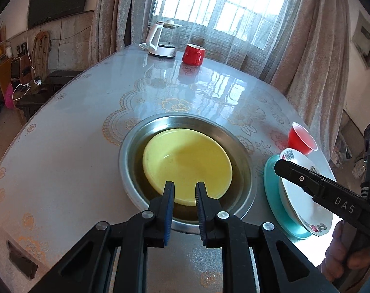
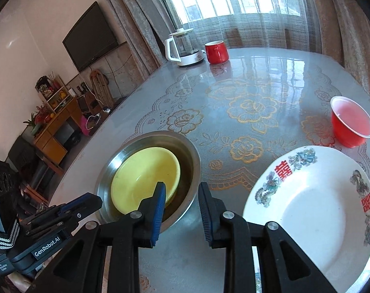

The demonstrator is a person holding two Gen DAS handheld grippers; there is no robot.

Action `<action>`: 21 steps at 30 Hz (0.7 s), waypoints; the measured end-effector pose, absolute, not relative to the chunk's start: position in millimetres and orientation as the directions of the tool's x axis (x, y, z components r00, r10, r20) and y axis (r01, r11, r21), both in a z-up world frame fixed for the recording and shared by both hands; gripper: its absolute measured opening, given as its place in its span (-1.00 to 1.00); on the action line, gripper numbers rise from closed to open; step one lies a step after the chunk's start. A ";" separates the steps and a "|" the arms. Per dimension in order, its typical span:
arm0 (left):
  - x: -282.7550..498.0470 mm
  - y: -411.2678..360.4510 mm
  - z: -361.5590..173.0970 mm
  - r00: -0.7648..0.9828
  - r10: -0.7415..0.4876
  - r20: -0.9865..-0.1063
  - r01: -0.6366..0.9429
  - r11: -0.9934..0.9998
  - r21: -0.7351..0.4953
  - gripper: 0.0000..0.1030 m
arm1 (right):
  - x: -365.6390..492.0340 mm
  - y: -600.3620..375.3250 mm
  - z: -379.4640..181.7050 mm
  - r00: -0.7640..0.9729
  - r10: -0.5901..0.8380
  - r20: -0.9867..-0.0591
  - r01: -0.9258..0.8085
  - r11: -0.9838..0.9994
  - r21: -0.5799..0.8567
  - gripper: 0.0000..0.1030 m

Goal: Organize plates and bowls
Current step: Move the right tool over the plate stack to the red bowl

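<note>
A yellow bowl (image 1: 187,163) lies inside a steel basin (image 1: 133,146) in the middle of the table. My left gripper (image 1: 185,184) hovers over the basin's near rim, its jaws nearly together with nothing in the narrow gap. To the right, a white flowered plate (image 1: 297,195) rests on a teal plate (image 1: 270,185). My right gripper (image 1: 280,168) reaches over the white plate. In the right wrist view my right gripper (image 2: 182,186) is open and empty above bare table between the basin (image 2: 194,156) and the white plate (image 2: 319,207). The left gripper (image 2: 97,202) sits at the lower left.
A red plastic cup (image 2: 351,127) stands just beyond the white plate. A red mug (image 2: 216,51) and a white kettle (image 2: 185,48) stand at the far edge by the curtained window. A hand (image 1: 351,258) holds the right gripper. The table edge curves away on the left.
</note>
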State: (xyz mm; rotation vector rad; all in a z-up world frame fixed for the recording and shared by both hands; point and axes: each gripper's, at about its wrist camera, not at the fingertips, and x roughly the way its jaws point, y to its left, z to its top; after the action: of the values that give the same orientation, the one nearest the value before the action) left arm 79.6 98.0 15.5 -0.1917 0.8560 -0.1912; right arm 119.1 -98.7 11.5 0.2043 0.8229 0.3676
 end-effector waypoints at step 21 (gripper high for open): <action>102.7 -44.7 34.0 0.576 -0.318 -0.753 0.303 0.939 -0.164 -0.64 | 72.3 -243.1 10.5 0.736 0.199 -0.647 0.029 0.946 0.324 -0.46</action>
State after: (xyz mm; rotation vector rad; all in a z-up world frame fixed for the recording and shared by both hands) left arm 102.7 -44.7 34.0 -0.0182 0.8848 -0.3631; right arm 72.3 -243.1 10.5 0.3254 0.7410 0.0955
